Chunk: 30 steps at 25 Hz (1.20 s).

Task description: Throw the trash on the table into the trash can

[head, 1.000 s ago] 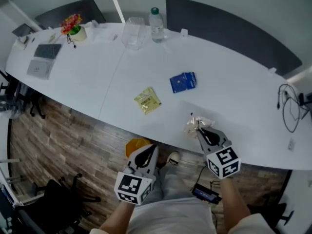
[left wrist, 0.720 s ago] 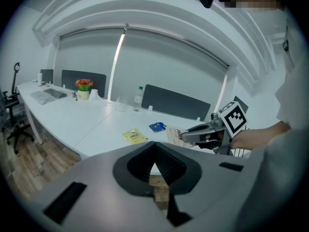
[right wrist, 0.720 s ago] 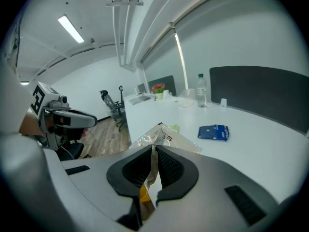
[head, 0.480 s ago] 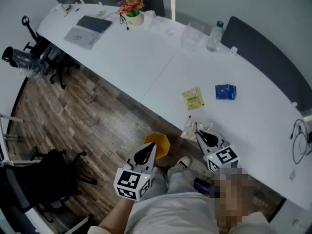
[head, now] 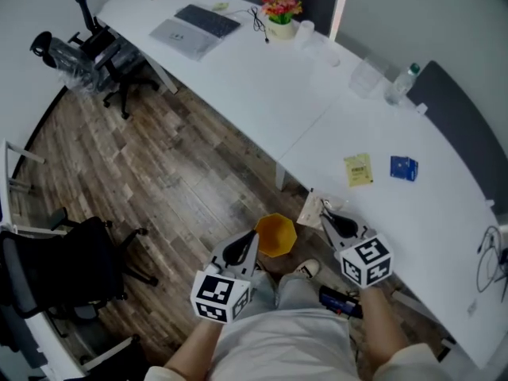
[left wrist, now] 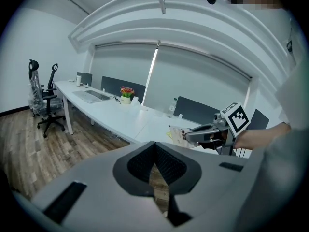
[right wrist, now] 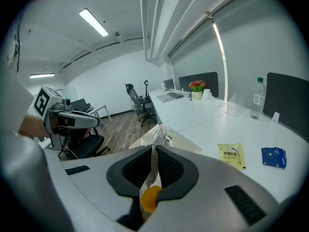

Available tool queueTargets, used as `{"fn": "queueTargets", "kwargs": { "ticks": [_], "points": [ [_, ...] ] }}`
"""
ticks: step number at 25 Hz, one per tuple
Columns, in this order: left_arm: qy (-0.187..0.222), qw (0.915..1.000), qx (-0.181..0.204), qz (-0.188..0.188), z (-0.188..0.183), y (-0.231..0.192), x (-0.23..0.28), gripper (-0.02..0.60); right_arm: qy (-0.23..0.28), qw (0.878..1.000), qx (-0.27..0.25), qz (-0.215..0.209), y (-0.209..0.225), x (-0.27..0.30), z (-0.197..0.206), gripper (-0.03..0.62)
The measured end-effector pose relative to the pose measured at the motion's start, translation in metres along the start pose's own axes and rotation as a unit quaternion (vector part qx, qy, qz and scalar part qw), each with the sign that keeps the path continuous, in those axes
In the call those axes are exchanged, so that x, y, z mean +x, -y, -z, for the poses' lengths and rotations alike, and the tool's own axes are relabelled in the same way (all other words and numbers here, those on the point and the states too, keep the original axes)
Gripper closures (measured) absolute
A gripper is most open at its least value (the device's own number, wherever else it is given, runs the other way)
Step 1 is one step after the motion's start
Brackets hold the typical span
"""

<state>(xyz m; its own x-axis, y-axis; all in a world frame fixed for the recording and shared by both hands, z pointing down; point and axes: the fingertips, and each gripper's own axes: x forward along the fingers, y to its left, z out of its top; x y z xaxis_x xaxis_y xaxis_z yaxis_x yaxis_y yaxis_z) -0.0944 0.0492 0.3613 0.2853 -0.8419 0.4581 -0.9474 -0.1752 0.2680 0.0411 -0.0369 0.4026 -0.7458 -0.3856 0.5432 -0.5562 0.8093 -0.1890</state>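
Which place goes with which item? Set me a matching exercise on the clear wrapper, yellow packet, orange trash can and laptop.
Items:
1. clear wrapper
2. yellow packet
3. orange trash can
4. laptop

Places:
A. on the floor
B. on the table, beside the blue packet
C. pinched in the right tool
D. on the table, near the flower pot

Pairs: 1-C, 2-B, 3-A, 4-D

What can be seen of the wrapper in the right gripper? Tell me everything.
The wrapper is a crinkled plastic bag, clear and silvery with small print, flattened. The right gripper pinches one edge between shut jaws; the rest sticks out ahead in the air, at the edge of the table, near the orange trash can.
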Motion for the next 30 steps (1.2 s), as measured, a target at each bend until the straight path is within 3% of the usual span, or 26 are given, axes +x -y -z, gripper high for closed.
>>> {"fn": "queueTargets", "kwargs": {
  "ticks": [9,17,28,30],
  "points": [
    [0.010,0.9999,-0.003,-0.012,-0.005,-0.030,-0.011,0.581,-0.009,0.999,-0.017,-0.026,-0.022,0.030,-0.009,0.553],
    [0.014,0.9991,-0.029,-0.029,-0.005,-0.033,0.005,0.581,-0.032,0.998,-0.034,-0.050,-0.011,0.042,-0.005,0.553],
    [-0.005,0.9977,-0.054,-0.042,0.038,-0.045,0.027,0.581,-0.103,0.988,-0.041,-0.106,-0.023,0.082,0.058,0.553],
    [-0.014,0.9980,-0.039,-0.048,0.055,-0.052,0.029,0.581,-0.117,0.985,-0.041,-0.118,-0.031,0.095,0.078,0.553]
  ]
}}
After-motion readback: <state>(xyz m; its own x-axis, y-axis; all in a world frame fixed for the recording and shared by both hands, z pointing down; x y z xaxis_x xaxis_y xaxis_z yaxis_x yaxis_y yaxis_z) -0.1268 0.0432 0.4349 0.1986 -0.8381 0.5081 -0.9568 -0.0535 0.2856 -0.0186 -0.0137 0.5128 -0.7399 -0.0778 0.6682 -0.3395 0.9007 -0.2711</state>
